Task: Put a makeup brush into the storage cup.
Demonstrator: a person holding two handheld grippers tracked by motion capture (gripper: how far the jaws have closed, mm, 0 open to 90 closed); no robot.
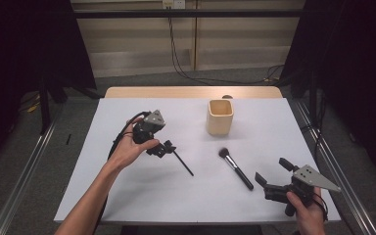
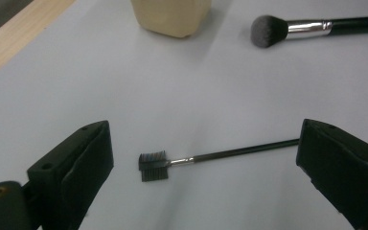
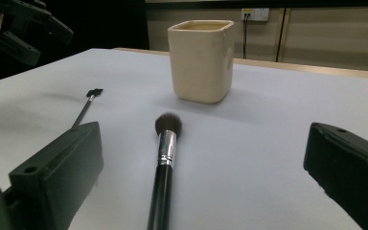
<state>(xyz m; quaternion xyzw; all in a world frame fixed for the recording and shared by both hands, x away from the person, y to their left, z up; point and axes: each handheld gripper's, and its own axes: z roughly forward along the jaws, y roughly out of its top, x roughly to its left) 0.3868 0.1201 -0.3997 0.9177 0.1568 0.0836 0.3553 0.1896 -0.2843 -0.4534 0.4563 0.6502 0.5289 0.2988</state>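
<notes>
The small comb brush [image 2: 154,165] is lying flat between the wide-open left tool [image 2: 206,158], its thin handle crossing toward one jaw.

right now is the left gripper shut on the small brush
No, in the left gripper view the jaws stand wide open, and the small brush lies untouched on the table between them.

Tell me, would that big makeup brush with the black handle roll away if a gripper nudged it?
Probably yes: the makeup brush has a round, smooth handle lying flat on the bare table, so a sideways push could roll it. It looks stiff and light. Its glossy handle may slip between the right gripper jaws, which stand open.
</notes>
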